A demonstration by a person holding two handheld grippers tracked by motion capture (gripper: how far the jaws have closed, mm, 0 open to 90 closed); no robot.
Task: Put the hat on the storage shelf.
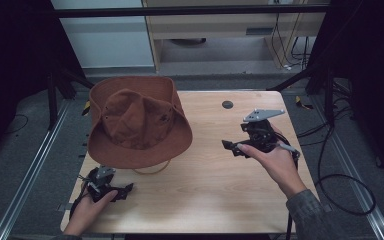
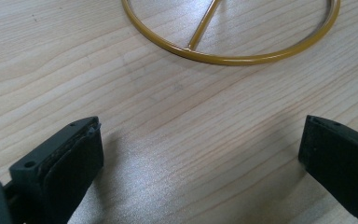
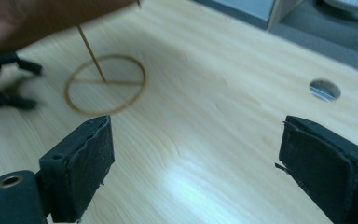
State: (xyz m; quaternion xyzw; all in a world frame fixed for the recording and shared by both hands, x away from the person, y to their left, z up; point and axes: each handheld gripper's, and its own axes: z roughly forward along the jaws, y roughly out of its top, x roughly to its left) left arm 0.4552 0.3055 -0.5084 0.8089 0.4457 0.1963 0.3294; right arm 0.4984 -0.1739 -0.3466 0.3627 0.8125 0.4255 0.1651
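A brown wide-brimmed hat [image 1: 137,122] sits on a thin yellow wire stand at the table's back left. The stand's round base ring [image 1: 152,170] peeks out under the front of the brim. My left gripper [image 1: 128,189] rests low near the front left corner, open and empty, and in its own view the ring [image 2: 233,59] lies just ahead of the wide-apart jaws [image 2: 200,144]. My right gripper [image 1: 228,147] is held above the right half of the table, open with nothing between its jaws [image 3: 196,158], and points toward the ring [image 3: 105,84] and the blurred hat [image 3: 37,18].
The light wooden table [image 1: 205,200] has a round cable hole [image 1: 227,104] near its back edge. Black cables [image 1: 340,180] trail on the grey floor to the right. Dark frame bars stand at both sides, and a cabinet is behind.
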